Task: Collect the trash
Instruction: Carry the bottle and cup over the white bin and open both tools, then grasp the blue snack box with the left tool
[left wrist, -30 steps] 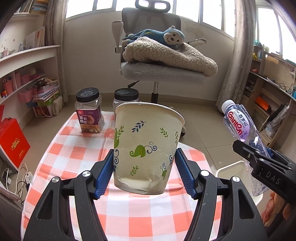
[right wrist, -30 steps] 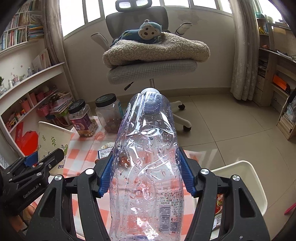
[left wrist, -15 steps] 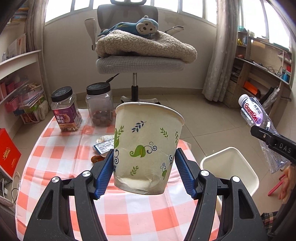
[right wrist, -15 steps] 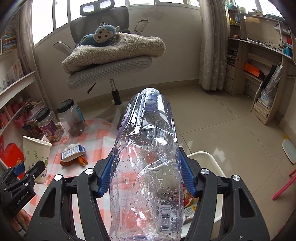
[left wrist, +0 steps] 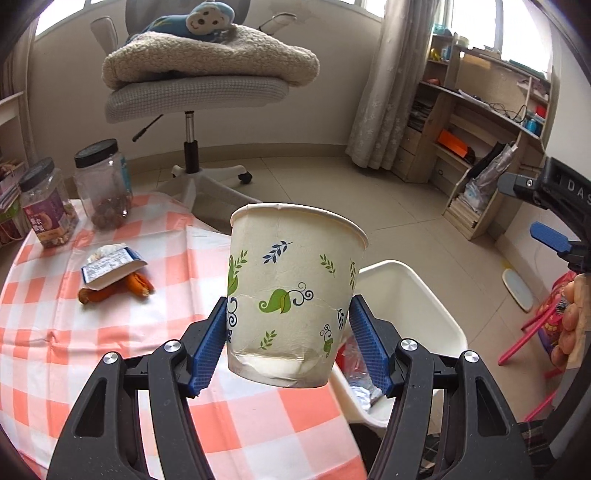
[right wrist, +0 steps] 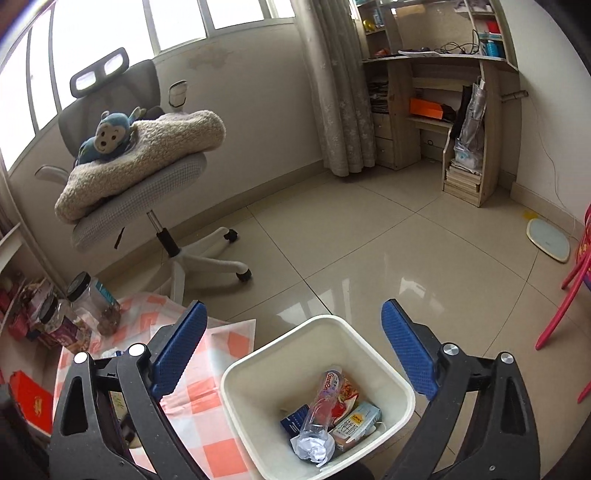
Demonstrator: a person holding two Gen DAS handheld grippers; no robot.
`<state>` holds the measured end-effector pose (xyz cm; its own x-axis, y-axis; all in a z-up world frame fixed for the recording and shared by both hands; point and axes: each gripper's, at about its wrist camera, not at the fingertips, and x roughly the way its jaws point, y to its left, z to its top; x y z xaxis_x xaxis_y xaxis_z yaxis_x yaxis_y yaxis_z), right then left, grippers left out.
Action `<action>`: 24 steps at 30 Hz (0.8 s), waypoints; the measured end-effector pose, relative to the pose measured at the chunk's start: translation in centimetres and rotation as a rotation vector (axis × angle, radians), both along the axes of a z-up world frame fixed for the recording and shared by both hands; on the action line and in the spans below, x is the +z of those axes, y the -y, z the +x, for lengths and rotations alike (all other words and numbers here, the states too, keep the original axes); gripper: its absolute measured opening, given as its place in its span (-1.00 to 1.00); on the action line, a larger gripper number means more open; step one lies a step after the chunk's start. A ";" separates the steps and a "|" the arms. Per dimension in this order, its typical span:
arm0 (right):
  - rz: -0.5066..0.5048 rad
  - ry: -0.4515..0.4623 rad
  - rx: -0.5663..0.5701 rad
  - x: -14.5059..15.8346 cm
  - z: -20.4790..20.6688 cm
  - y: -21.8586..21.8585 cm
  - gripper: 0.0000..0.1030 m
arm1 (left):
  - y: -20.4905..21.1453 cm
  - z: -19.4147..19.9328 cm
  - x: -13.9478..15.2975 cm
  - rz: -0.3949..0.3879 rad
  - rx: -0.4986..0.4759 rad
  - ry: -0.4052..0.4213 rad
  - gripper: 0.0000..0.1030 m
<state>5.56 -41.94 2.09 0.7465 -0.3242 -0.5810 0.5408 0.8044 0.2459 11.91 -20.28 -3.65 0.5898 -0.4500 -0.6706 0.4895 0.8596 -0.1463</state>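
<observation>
A: Where is the paper cup (left wrist: 295, 295) now?

B: It stands upright between the two blue pads of the left tongs (left wrist: 290, 345). The pads press on its lower part from both sides, so the left tongs are pinching the cup. It hangs in the air over the edge of the tabletop (left wrist: 74, 350), just beside the white bin (left wrist: 424, 295).

A: And the plastic bottle (right wrist: 321, 402)?

B: It lies inside the bin (right wrist: 243, 398), on top of other trash: a crumpled paper ball (right wrist: 312, 446), a small carton (right wrist: 356, 419) and some wrappers. It is well below the right tongs (right wrist: 291, 350) and does not touch them.

A: So what do the right tongs hold?

B: Their jaws are opening and stand wide apart above the bin, and between the pads I see only the bin below.

A: What lies on the tabletop?

B: On the checked cloth there is a snack packet (left wrist: 110, 264) with something orange under it. Two jars with black lids (left wrist: 101, 184) stand at the far edge. Behind them is an office chair (left wrist: 192, 92) with a folded blanket and a toy monkey (left wrist: 199, 22) on the seat.
</observation>
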 end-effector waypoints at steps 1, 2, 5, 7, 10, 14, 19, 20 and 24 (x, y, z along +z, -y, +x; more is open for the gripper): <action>0.010 0.010 -0.010 0.1 -0.2 0.3 0.77 | 0.8 -0.1 -0.1 -0.003 -0.014 -0.010 0.25; 0.021 0.020 -0.022 0.2 -0.5 0.8 0.77 | 1.5 -0.1 -0.1 -0.006 -0.026 -0.015 0.25; 0.043 0.045 -0.055 0.6 -1.1 2.1 0.78 | 3.8 -0.3 0.0 -0.025 -0.068 -0.032 0.26; 0.060 0.054 -0.071 0.6 -1.4 2.7 0.78 | 5.3 -0.1 0.0 -0.054 -0.106 -0.063 0.33; 0.077 0.061 -0.092 0.6 -1.8 3.5 0.78 | 7.1 0.4 -0.6 -0.069 -0.144 -0.134 0.45; 0.076 0.052 -0.097 0.4 -1.7 3.6 0.78 | 7.0 0.4 -0.7 -0.062 -0.139 -0.135 0.56; 0.034 0.030 -0.080 0.4 -1.0 2.3 0.86 | 4.9 0.7 0.7 -0.020 -0.092 -0.046 0.60; 0.014 0.023 -0.075 0.4 -0.9 1.8 0.86 | 4.3 0.8 1.0 -0.009 -0.071 -0.023 0.61; -0.071 -0.016 -0.045 0.4 0.2 -0.5 0.86 | 1.8 1.6 2.2 0.025 -0.001 0.063 0.69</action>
